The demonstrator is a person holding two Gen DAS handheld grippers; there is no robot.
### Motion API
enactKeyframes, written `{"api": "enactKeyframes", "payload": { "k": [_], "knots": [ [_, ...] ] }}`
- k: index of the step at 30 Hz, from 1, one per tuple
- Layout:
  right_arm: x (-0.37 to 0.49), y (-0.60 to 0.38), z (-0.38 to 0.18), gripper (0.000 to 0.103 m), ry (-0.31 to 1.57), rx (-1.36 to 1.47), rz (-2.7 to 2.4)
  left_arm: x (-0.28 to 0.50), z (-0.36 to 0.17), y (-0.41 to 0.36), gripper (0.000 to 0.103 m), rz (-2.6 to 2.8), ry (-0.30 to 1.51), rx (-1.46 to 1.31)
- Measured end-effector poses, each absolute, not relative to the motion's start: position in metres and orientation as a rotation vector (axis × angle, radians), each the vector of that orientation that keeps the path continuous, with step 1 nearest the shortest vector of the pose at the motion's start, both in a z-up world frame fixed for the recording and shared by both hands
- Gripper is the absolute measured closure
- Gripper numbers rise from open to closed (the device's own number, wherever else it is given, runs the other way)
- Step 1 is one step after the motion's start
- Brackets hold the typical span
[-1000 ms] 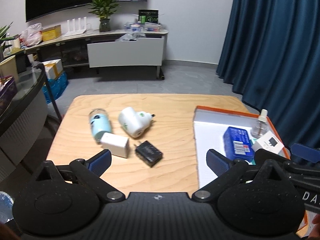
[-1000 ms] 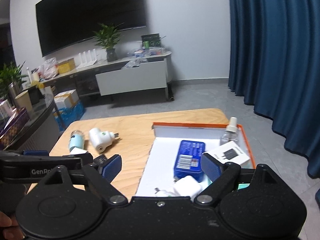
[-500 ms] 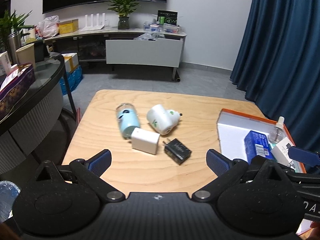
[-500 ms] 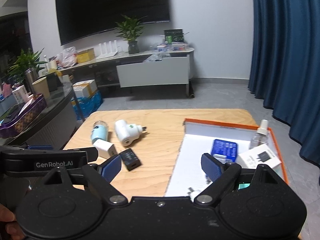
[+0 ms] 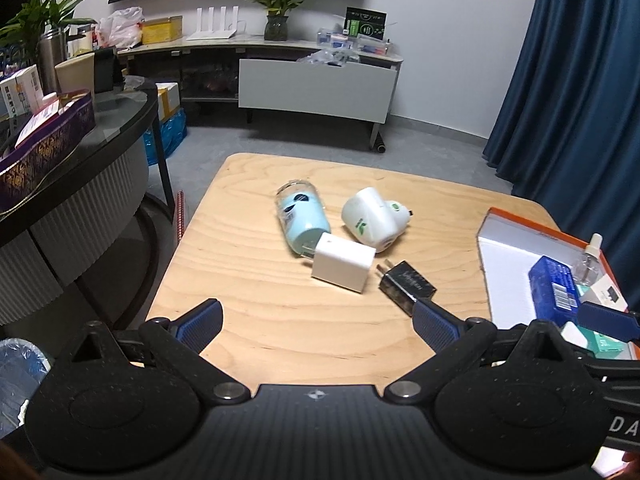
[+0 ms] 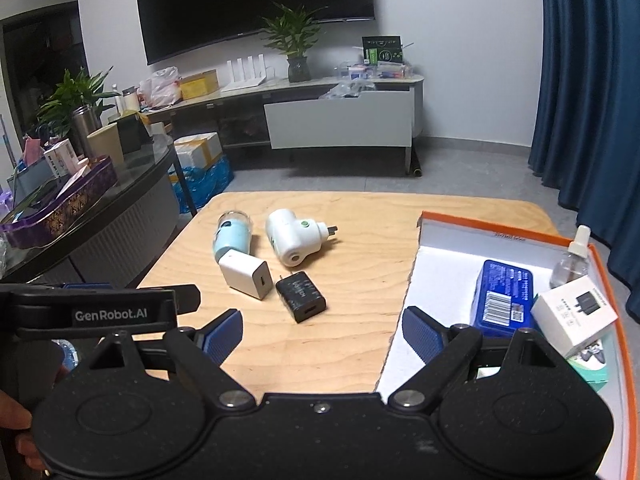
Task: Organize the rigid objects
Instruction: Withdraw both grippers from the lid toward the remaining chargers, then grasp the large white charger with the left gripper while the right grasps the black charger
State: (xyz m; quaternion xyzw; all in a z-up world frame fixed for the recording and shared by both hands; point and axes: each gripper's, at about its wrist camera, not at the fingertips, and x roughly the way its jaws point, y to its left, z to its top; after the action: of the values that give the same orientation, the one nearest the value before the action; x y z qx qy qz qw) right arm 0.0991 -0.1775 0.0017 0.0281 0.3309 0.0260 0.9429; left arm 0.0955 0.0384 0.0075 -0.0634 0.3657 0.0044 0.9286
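Roughly half done, by my read: blue box (image 6: 503, 300), white charger box (image 6: 573, 312) & dropper bottle (image 6: 573, 260) sit in orange-rimmed tray (image 6: 496, 222). Left on table (image 5: 256, 320): teal capsule (image 5: 302, 216), white plug-in unit (image 5: 370, 222), white charger (image 5: 343, 267), black charger (image 5: 406, 286). Left gripper (image 5: 316, 318) spread wide, empty; white charger at 12 o'clock, clear of the tips, black charger just beside its right fingertip (image 5: 434, 324). Right gripper (image 6: 322, 330) also spread, empty; black charger at 12.

- Wooden table (image 5: 260, 320): four loose items lie grouped near its middle.
- Cylindrical bottle (image 5: 302, 216) lies on its side, left of the plug-in device (image 5: 370, 222).
- Square charger (image 5: 344, 268) lies in front of the bottle, touching it.
- Flat adapter (image 5: 406, 286) lies just right of the square charger.
- Tray (image 6: 496, 228) sits on the table's right side.
- In the tray: flat box (image 6: 502, 300), with dropper bottle (image 6: 572, 260) and small carton (image 6: 574, 314) to its right.
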Motion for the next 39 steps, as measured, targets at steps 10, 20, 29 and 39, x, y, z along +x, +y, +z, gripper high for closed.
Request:
{"api": "enactKeyframes", "payload": {
  "k": [10, 20, 29, 39],
  "knots": [
    [0.109, -0.178, -0.011, 0.001, 0.710, 0.077, 0.065, 0.122, -0.015, 0.041, 0.000, -0.019, 0.740, -0.108],
    [0.109, -0.186, -0.018, 0.001, 0.721, 0.092, 0.060, 0.162, -0.042, 0.031, 0.001, -0.068, 0.696, -0.008],
    [0.119, -0.190, -0.027, 0.001, 0.746, 0.107, 0.068, 0.182, -0.059, 0.026, 0.036, -0.122, 0.717, 0.041],
    [0.151, -0.172, -0.042, 0.002, 0.810, 0.044, 0.161, 0.149, -0.049, 0.043, 0.036, -0.101, 0.740, -0.016]
  ]
}}
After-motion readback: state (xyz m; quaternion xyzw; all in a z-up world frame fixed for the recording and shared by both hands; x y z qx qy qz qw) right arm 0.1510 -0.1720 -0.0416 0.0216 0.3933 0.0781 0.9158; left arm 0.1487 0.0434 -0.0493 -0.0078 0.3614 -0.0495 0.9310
